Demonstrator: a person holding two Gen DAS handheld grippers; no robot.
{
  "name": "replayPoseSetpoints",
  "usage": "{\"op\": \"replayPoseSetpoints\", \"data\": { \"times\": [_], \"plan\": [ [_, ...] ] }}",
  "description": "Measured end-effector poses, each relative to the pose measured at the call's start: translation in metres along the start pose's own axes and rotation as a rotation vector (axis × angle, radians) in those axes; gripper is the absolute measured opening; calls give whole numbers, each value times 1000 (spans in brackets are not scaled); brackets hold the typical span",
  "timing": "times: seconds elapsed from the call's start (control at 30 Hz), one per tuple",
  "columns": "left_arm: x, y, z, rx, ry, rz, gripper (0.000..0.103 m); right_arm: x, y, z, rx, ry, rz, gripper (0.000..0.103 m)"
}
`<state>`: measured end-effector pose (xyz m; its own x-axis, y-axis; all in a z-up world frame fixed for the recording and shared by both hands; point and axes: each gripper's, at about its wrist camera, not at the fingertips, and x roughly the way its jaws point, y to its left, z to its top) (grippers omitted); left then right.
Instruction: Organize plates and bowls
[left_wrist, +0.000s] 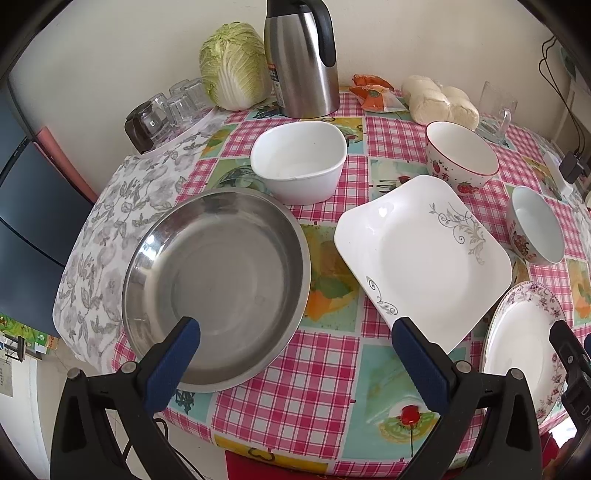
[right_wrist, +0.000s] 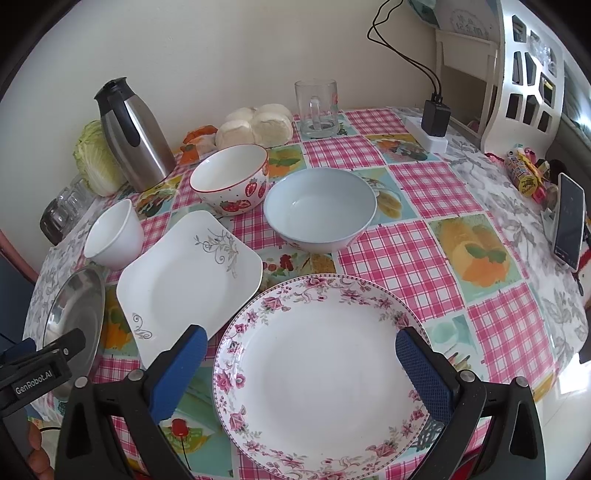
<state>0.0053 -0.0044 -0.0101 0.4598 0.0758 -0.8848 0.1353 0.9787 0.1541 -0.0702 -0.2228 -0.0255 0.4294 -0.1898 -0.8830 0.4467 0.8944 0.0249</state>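
On the checked tablecloth lie a round steel dish (left_wrist: 218, 288), a square white plate (left_wrist: 424, 258) with grey scrolls, and a round floral plate (right_wrist: 317, 373). Behind them stand a plain white bowl (left_wrist: 299, 162), a strawberry bowl (left_wrist: 461, 158) and a pale blue bowl (right_wrist: 319, 208). My left gripper (left_wrist: 295, 328) is open above the table's near edge, between the steel dish and the square plate. My right gripper (right_wrist: 301, 341) is open over the floral plate, its fingers straddling the plate without touching it. The steel dish (right_wrist: 74, 314) and square plate (right_wrist: 188, 273) also show in the right wrist view.
At the back stand a steel thermos jug (left_wrist: 301, 55), a cabbage (left_wrist: 234, 66), upturned glasses (left_wrist: 170, 107), steamed buns (right_wrist: 255, 125) and a glass mug (right_wrist: 317, 107). A power strip with charger (right_wrist: 434, 122), a phone (right_wrist: 569, 221) and a white chair (right_wrist: 524, 74) are on the right.
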Motion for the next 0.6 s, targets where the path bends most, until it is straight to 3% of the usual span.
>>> {"op": "replayPoseSetpoints", "data": {
  "times": [0.6],
  "plan": [
    [7, -2, 0, -2, 27, 9, 103, 3, 0, 0, 1, 8, 1, 103]
  ]
}}
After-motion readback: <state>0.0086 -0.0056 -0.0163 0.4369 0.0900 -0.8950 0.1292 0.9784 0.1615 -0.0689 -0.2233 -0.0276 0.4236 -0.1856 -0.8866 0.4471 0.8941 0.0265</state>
